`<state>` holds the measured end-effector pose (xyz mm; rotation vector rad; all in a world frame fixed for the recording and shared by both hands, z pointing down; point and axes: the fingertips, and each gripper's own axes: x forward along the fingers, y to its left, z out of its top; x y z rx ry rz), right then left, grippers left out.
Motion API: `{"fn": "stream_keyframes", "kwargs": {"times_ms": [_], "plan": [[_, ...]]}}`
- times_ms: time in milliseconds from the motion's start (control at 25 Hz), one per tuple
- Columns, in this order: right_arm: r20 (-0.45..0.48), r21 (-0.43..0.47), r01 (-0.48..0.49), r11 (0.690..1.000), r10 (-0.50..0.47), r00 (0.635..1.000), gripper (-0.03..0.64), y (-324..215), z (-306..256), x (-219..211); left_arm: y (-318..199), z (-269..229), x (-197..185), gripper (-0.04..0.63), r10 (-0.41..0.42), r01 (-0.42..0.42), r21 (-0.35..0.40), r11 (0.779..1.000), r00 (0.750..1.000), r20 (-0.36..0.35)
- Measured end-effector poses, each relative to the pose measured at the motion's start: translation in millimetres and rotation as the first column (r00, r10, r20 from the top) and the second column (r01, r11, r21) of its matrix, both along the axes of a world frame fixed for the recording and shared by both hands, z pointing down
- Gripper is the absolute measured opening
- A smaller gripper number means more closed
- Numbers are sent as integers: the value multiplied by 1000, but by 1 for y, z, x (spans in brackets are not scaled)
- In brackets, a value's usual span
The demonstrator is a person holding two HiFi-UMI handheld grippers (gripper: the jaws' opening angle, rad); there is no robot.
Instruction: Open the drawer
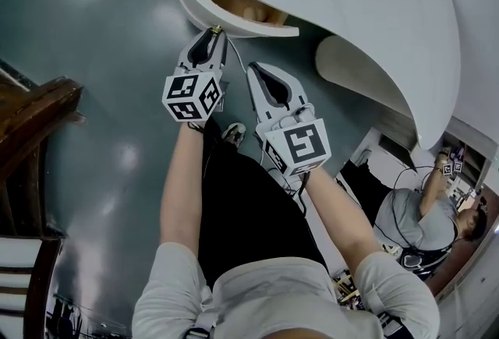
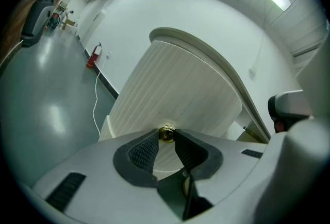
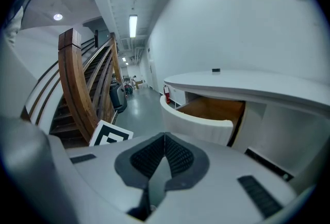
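Note:
A curved white drawer [image 1: 209, 12] stands pulled out from the rounded white desk [image 1: 351, 2], its wooden inside showing. My left gripper [image 1: 214, 33] is shut on the drawer's small brass knob [image 1: 217, 27]. In the left gripper view the knob [image 2: 166, 134] is pinched between the dark ribbed pads, right in front of the ribbed drawer front [image 2: 175, 89]. My right gripper [image 1: 256, 68] hangs beside the left one, a little back from the drawer, shut with nothing in it. From the right gripper view the open drawer [image 3: 198, 123] lies ahead of the closed jaws of the right gripper [image 3: 165, 138].
A wooden staircase [image 1: 35, 123] rises at the left, and its railing [image 3: 77, 89] also shows. Another person [image 1: 421, 220] works at the lower right. A red fire extinguisher [image 2: 93, 56] and a white cable [image 2: 96, 99] sit by the wall on the grey floor.

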<state>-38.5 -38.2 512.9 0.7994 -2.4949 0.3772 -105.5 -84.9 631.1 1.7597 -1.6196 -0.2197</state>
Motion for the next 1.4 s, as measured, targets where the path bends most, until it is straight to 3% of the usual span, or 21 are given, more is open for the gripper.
{"fn": "stream_keyframes", "kwargs": {"times_ms": [1400], "plan": [[53, -31, 32, 999, -30, 998, 14, 49, -11, 3, 62, 1, -6, 103, -48, 48, -13, 999, 999, 1]]}}
